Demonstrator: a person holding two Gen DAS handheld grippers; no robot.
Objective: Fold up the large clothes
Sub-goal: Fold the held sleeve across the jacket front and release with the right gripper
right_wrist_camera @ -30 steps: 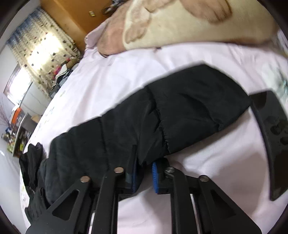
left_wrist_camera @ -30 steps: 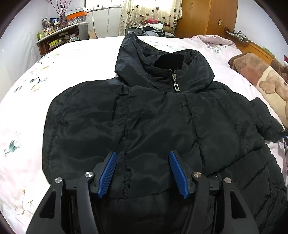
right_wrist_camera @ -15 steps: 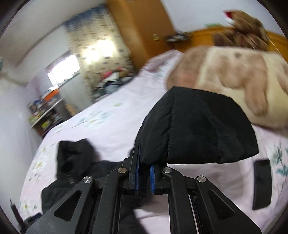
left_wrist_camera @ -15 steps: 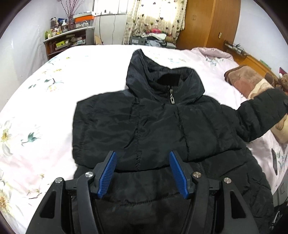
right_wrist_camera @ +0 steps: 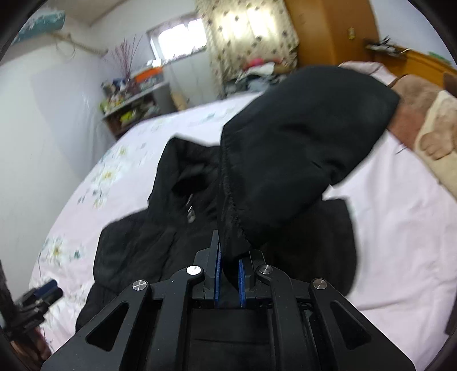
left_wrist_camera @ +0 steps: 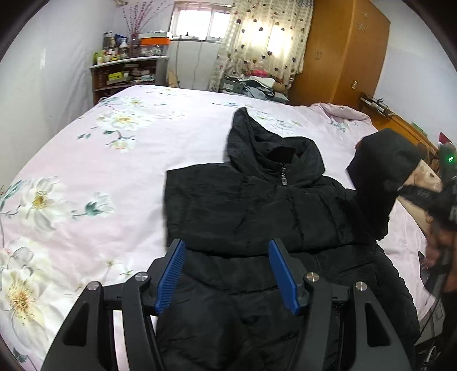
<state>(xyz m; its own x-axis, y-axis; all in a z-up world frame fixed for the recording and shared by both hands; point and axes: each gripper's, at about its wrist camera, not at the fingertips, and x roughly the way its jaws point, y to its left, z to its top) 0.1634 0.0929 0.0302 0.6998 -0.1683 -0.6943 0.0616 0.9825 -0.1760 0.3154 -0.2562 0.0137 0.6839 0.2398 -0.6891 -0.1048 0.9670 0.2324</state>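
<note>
— How many garments?
— One black jacket (left_wrist_camera: 257, 217), flat on the flowered bed (left_wrist_camera: 114, 159); one sleeve (right_wrist_camera: 300, 137) raised.
— The two tongs?
— Right gripper (right_wrist_camera: 228, 274) clenched on that sleeve's cuff; left gripper (left_wrist_camera: 227, 274) spread wide, holding nothing, above the hem.

The right tongs (right_wrist_camera: 228, 271) pinch the black jacket's sleeve (right_wrist_camera: 300, 148), lifted above the bed (right_wrist_camera: 394, 228).

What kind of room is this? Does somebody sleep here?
Most likely a bedroom, so yes. A big bed with a flowery sheet fills it, with a wooden wardrobe and a curtained window behind.
</note>
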